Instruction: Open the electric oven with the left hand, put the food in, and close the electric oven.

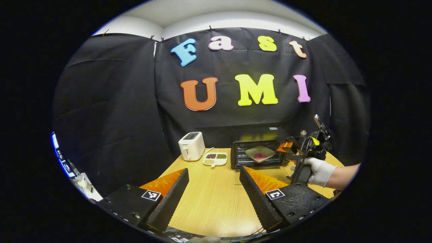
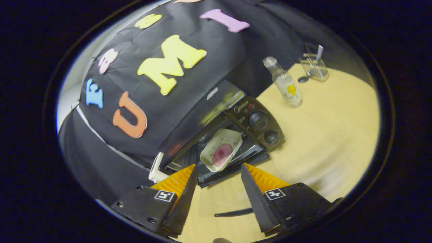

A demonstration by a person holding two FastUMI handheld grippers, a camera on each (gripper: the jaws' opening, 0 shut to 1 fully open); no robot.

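One oven [image 1: 258,153], one plate [image 2: 221,149], one toaster [image 1: 191,145], one bottle [image 2: 285,82], two hand-held grippers [image 1: 213,189].

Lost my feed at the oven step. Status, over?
Left gripper open, hanging back over the table. Right gripper open, empty, at the oven mouth. Door down; food dish inside. Nothing blocking the door.

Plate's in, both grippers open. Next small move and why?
Probably draw the right gripper clear, then bring the left gripper to the door: the plate already sits inside the oven, and the door lies flat open.
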